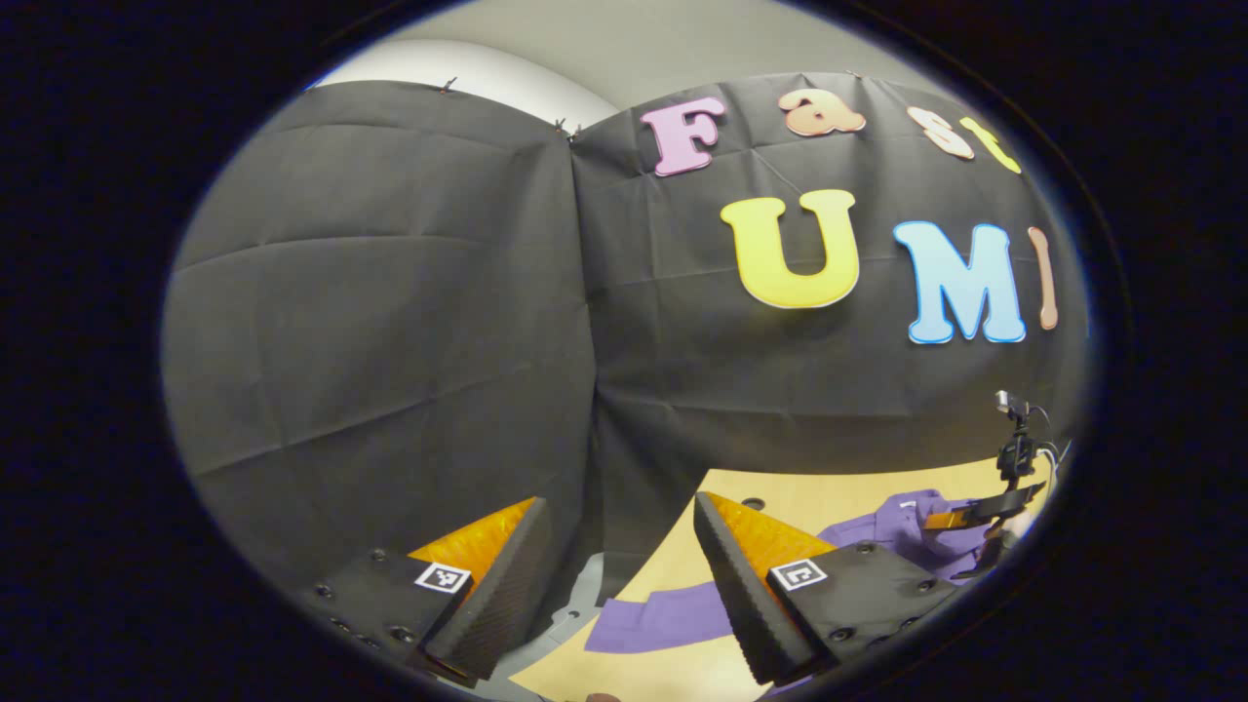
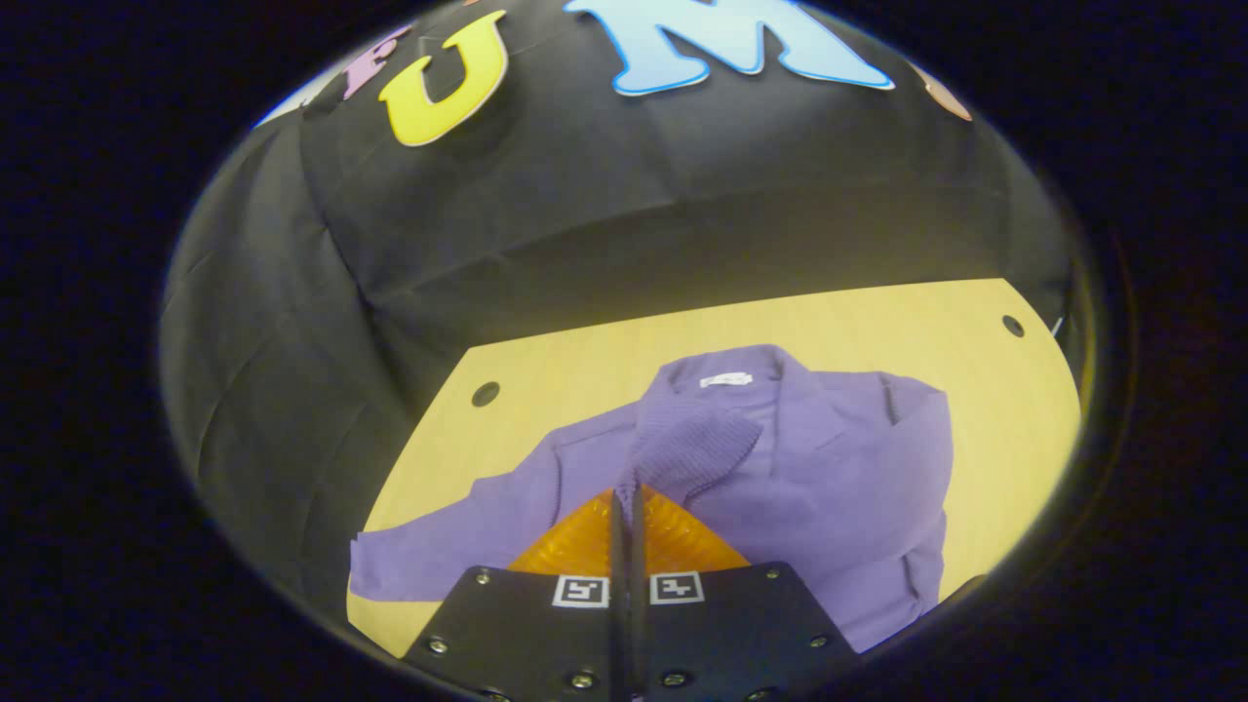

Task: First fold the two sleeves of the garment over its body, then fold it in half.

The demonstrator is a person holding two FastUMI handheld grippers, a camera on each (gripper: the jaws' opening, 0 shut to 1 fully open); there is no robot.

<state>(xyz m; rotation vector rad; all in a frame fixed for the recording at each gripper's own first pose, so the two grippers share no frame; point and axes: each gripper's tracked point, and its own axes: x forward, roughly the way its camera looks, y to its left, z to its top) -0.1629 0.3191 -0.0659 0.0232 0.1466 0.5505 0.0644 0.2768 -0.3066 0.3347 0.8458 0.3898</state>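
Garment point(image 2: 809, 468) cuff point(image 2: 694, 444), ribbed and purple, is pinched in the right gripper point(image 2: 626, 497), whose jaws are clenched on it above the garment's body. That body lies flat on the wooden table point(image 2: 994, 390). The left gripper point(image 1: 619, 546) hangs released near the table's edge, above the spread sleeve point(image 1: 663, 619).

A pale wooden table point(image 2: 546, 390) stands against the black cloth wall point(image 2: 585, 195), which hangs in creases behind it and to its left. Round dark holes point(image 2: 485, 394) mark the table's far corners. Above the cloth, what may be a plain ceiling point(image 1: 624, 39).
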